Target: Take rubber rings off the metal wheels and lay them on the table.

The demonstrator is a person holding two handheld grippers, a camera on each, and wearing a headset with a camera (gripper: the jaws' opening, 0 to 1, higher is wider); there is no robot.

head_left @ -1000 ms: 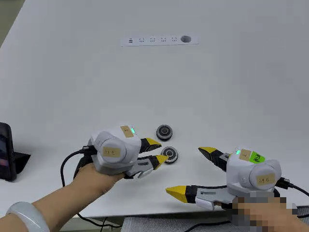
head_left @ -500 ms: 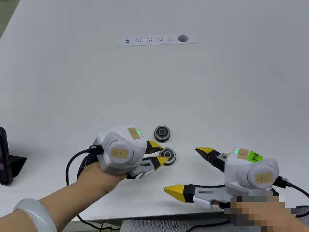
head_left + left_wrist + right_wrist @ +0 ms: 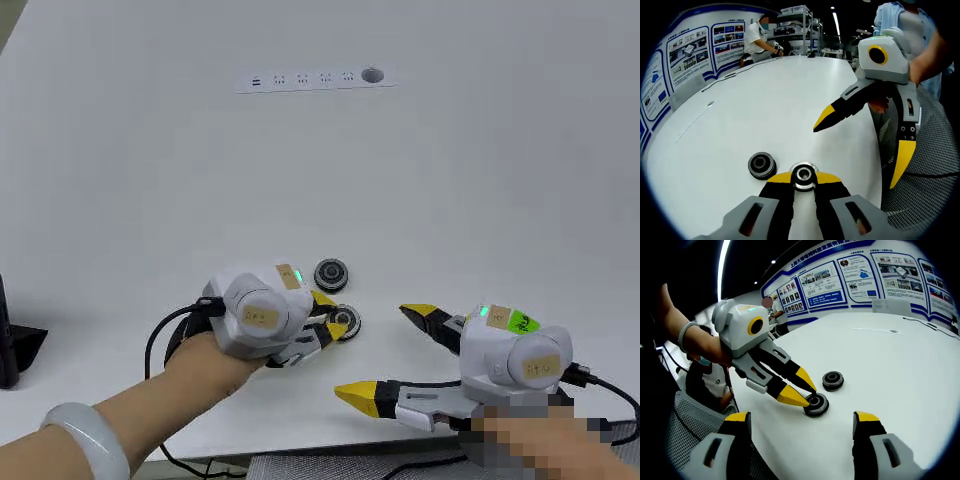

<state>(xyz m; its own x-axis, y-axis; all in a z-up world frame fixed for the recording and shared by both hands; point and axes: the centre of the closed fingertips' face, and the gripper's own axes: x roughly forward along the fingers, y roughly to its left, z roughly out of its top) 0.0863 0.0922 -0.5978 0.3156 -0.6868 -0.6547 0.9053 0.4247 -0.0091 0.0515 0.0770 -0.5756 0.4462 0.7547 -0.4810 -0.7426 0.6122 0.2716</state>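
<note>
Fingers [image 3: 781, 178] of the left gripper [image 3: 803, 178] pinch the nearer wheel [image 3: 803, 173]; right gripper [image 3: 801, 418] gapes open nearby.

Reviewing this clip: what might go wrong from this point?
The left gripper pinches the near wheel with only its jaw tips, so it might slip out. The second wheel lies close beside and may get knocked. Both sit near the table edge; a freed rubber ring might roll off.
</note>
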